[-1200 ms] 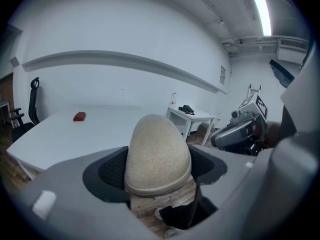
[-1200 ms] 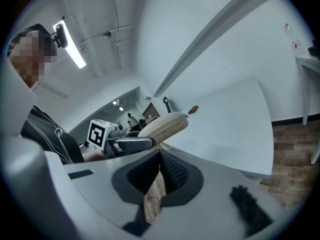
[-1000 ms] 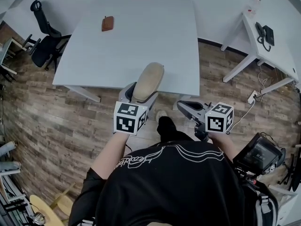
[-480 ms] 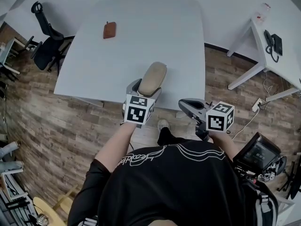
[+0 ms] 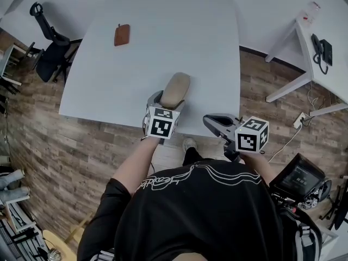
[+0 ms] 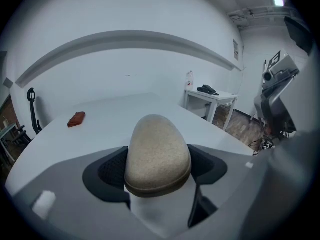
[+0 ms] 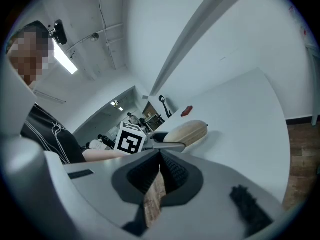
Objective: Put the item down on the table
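A beige oval padded item (image 5: 175, 89) sits between the jaws of my left gripper (image 5: 168, 98), which is shut on it with the pads against its sides. It hangs just over the near edge of the white table (image 5: 179, 31). In the left gripper view the item (image 6: 157, 154) fills the space in the left gripper (image 6: 157, 168), pointing across the tabletop (image 6: 110, 121). My right gripper (image 5: 211, 120) hovers off the table's near right corner, over the wood floor. Its jaws (image 7: 160, 166) are shut with nothing held. The right gripper view shows the item (image 7: 186, 132) from the side.
A small red-brown pouch (image 5: 122, 35) lies at the table's far left, also in the left gripper view (image 6: 76, 119). A black office chair (image 5: 46, 53) stands left of the table. A side desk (image 5: 326, 75) with a black phone (image 5: 322, 49) is at the right.
The person has stepped closer to the table. My left gripper carried the beige item forward, from the table's edge to over the tabletop. The right gripper stayed shut beside it.
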Motion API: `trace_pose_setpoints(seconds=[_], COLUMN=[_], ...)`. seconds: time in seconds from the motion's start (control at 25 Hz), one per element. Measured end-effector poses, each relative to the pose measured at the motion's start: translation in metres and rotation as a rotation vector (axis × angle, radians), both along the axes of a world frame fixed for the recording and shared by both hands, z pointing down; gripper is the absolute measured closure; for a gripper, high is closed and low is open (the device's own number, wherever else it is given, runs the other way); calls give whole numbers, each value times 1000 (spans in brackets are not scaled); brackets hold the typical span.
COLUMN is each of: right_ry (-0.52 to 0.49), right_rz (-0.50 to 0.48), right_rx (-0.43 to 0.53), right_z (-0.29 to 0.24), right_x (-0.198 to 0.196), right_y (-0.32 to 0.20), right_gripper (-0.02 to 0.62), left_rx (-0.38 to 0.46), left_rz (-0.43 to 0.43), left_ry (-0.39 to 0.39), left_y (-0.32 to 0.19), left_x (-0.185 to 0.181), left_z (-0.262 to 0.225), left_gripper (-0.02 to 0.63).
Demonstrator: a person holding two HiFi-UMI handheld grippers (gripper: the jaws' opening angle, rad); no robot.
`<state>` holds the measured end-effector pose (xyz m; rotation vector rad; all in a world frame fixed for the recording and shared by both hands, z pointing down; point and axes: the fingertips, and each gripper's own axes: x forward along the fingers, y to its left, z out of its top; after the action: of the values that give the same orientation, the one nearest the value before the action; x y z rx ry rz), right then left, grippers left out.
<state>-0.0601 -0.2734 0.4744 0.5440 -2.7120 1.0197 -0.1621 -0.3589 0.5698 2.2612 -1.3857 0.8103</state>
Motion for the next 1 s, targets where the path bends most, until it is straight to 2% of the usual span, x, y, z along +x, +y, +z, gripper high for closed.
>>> trace_pose_setpoints(seconds=[0.16,0.44,0.64,1.0], right_ry=[0,-4,-8,-7], right_rz=[20,51,61,63], right_rx=[-15,-43,-57,-77], right_z=[8,17,25,31], right_x=[5,27,35,34], right_y=[4,7,12,12], right_gripper=[588,588,588,588], left_rx=[-33,-71,-91,-87], left_rz=[2,28,54,49], left_ry=[-24,-73,-140,-118], left_y=[0,2,4,9], left_x=[-3,12,15,15], left_z=[20,45,66,71], left_gripper=[236,236,232,227])
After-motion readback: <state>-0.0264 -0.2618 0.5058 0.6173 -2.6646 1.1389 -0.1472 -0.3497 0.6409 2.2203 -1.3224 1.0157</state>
